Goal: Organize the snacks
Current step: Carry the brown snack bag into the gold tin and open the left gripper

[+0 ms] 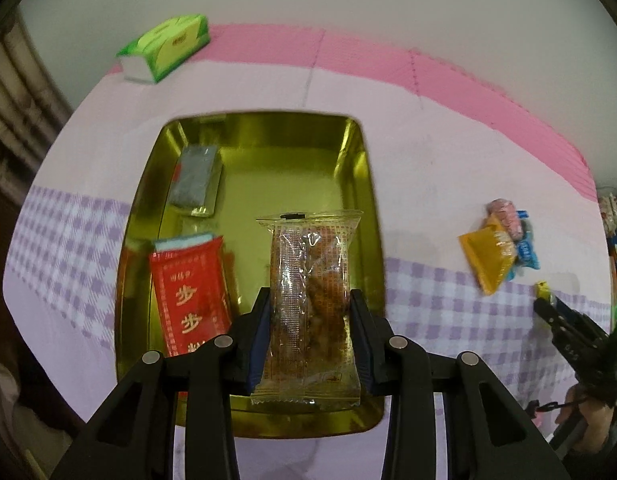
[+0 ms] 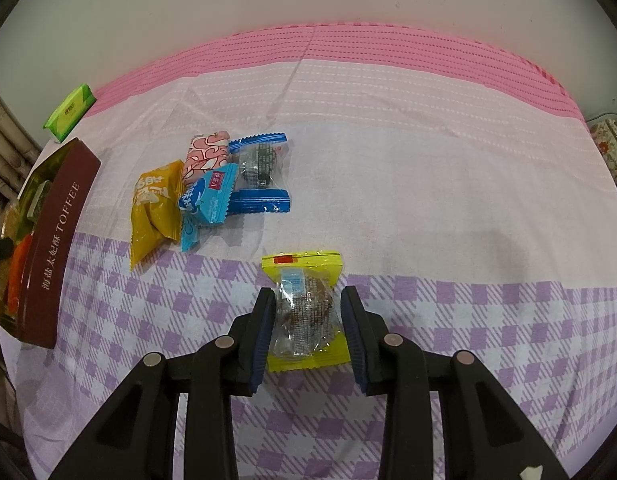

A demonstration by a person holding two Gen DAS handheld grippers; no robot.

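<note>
My left gripper is shut on a clear packet with a brown snack, which hangs over the open gold tin. In the tin lie a red packet and a grey packet. My right gripper is shut on a yellow-edged packet with a round brown snack, just above the checked cloth. It also shows at the right edge of the left wrist view as the right gripper. To its upper left lies a pile: an orange-yellow packet, a light blue one, a pink one and a blue-edged clear one.
A green tissue pack lies at the far left corner near the wall. The tin's brown side reads TOFFEE and stands at the left of the right wrist view. A pink, white and purple-checked cloth covers the table.
</note>
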